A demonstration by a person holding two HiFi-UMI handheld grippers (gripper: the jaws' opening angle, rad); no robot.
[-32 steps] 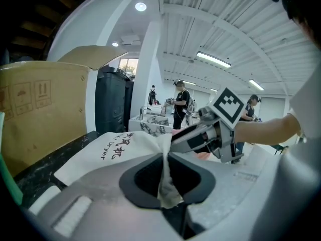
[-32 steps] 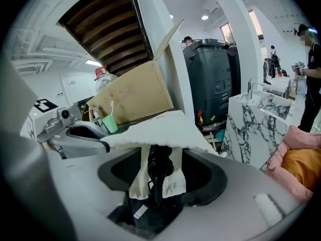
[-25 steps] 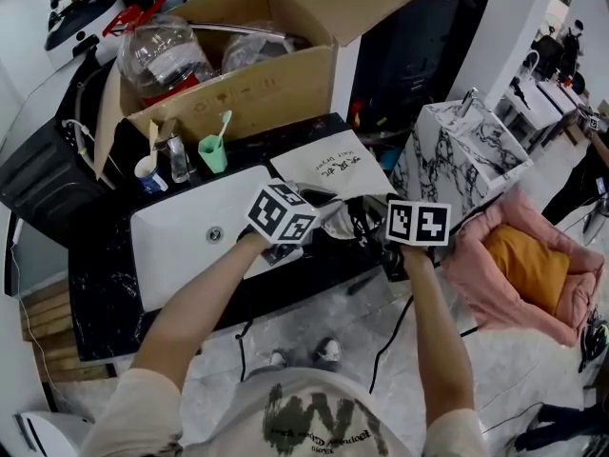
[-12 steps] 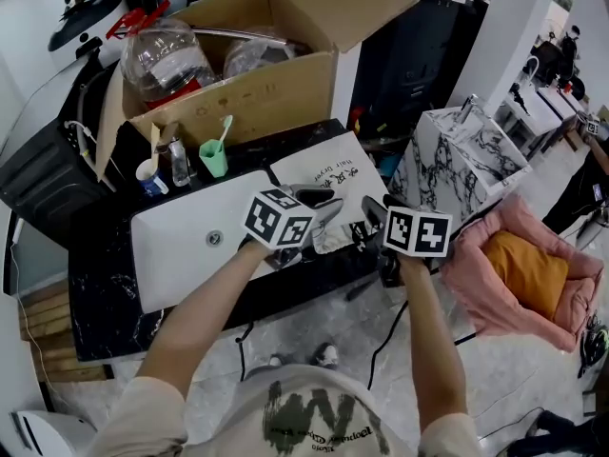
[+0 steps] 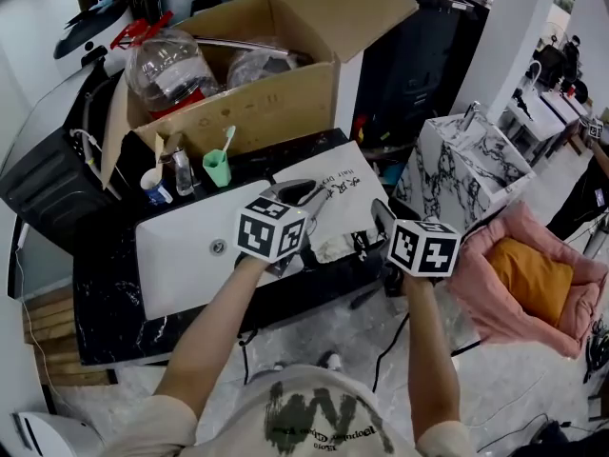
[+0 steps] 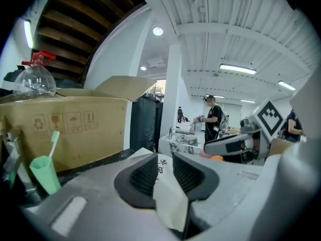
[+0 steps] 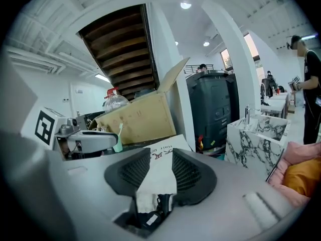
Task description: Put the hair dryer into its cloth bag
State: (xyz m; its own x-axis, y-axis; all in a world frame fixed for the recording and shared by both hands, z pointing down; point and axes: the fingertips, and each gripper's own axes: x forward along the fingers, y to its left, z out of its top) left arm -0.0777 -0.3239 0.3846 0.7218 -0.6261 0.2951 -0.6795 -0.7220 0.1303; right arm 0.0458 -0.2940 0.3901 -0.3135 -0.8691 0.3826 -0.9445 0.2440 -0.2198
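Both the left hand-held gripper [image 6: 161, 172] and right hand-held gripper [image 7: 156, 172], jaws just narrowed, pinch the near mouth edge of the cloth bag [image 5: 347, 193], which rests on the desk [image 5: 105, 293], long axis toward the cardboard box [image 5: 257, 103]; hair dryer not clearly discernible.

Head view: we look steeply down over our own forearms at the black counter [image 5: 105, 293], its near edge lowest in frame and the cardboard box [image 5: 257, 103] at its far edge. Each gripper view rides low and tight behind its jaws, left gripper [image 6: 162, 170] and right gripper [image 7: 159, 170]. Both face the far edge, and each catches the other gripper off to one side. All three views share the box, the green cup [image 5: 216, 168] and the cloth bag [image 5: 344, 187].
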